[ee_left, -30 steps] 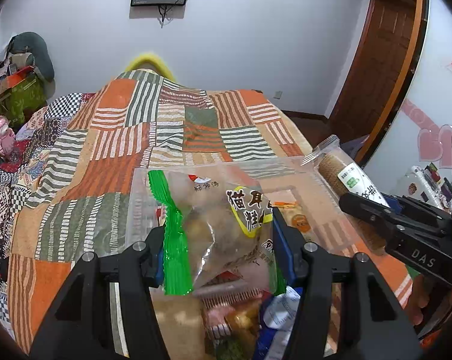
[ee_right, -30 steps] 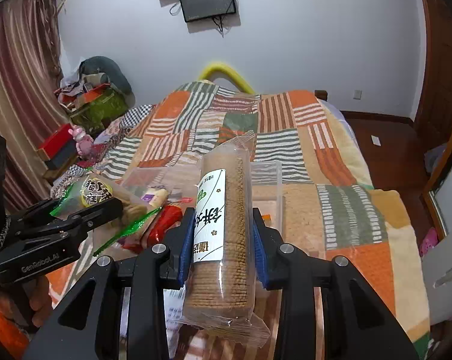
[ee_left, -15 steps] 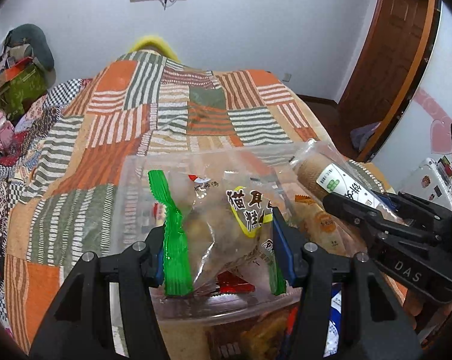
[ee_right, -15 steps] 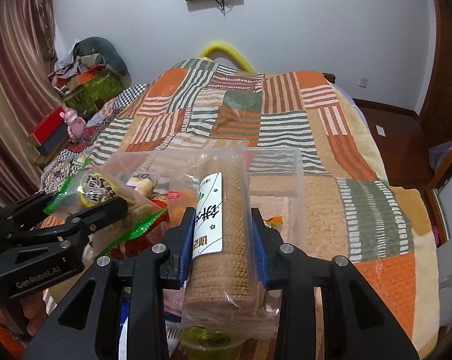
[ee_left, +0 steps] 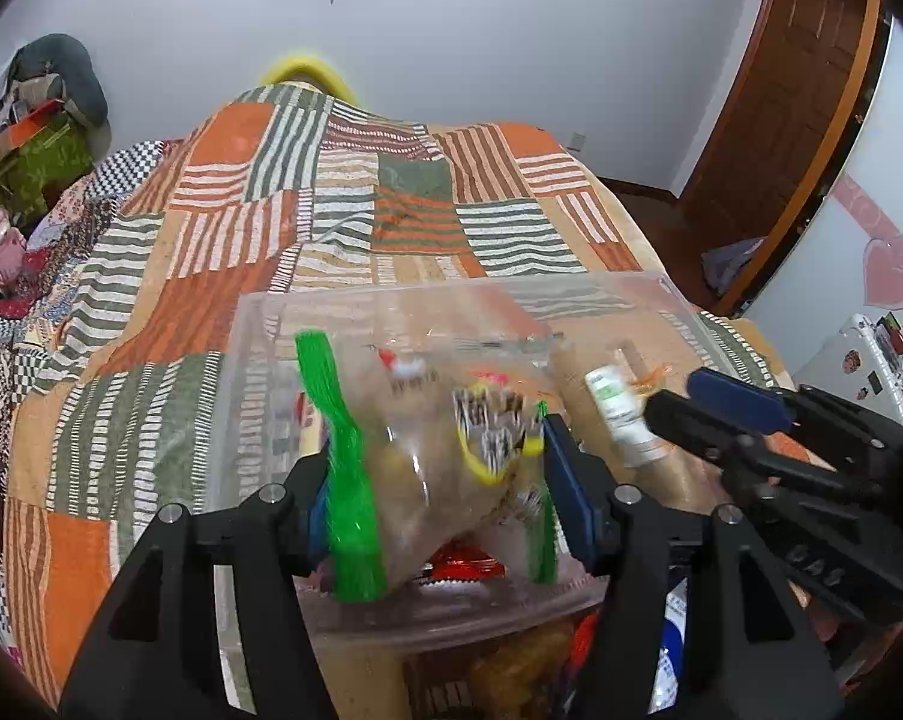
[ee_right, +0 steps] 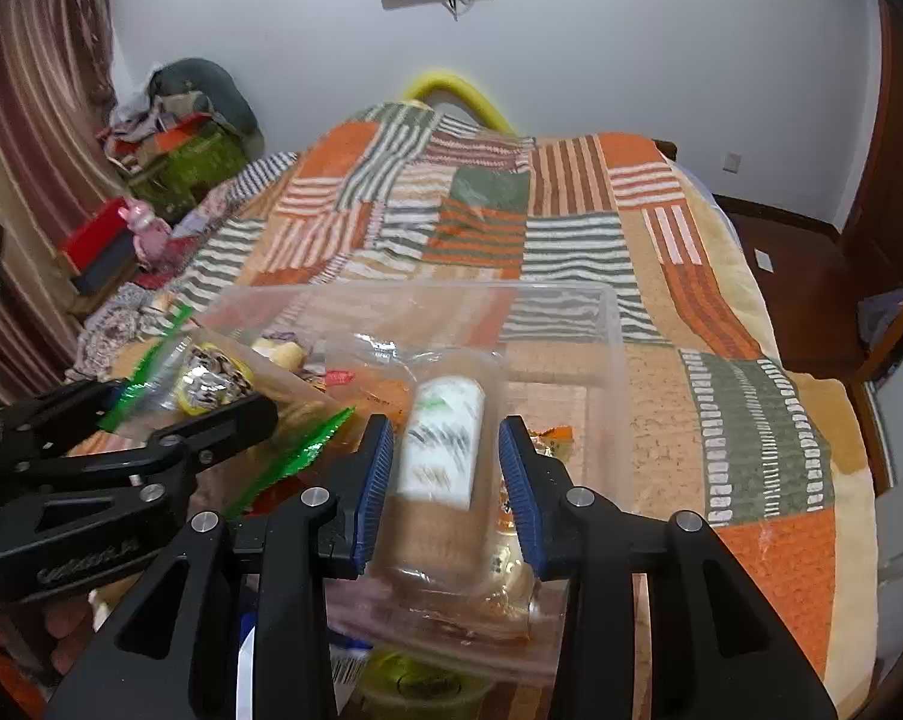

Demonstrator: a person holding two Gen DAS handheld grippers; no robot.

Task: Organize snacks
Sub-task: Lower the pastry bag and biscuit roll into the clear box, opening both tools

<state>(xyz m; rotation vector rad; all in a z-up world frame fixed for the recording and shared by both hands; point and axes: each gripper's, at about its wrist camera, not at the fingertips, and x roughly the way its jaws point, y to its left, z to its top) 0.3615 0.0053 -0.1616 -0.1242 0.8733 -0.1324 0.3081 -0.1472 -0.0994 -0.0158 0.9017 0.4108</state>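
Note:
A clear plastic bin (ee_left: 259, 348) (ee_right: 616, 330) sits on the patchwork bedspread with several snacks inside. My left gripper (ee_left: 436, 480) is shut on a clear snack bag with green edges and a yellow label (ee_left: 427, 456), held over the bin's near side; the bag also shows in the right wrist view (ee_right: 211, 381). My right gripper (ee_right: 445, 477) has its jaws spread around a brown biscuit roll with a white label (ee_right: 442, 450), which drops loose between them into the bin. The roll shows blurred in the left wrist view (ee_left: 619, 420).
The patchwork bedspread (ee_left: 391, 210) stretches ahead to a yellow headboard (ee_right: 451, 90). Loose snack packets (ee_left: 523, 666) and a green-lidded cup (ee_right: 415, 684) lie in front of the bin. Clutter and a red box (ee_right: 97, 240) stand left of the bed; a wooden door (ee_left: 781, 90) is at right.
Both grippers have moved down and forward over the bin. The right gripper's jaws have opened and the biscuit roll slips out. The left bag sits lower, still held.

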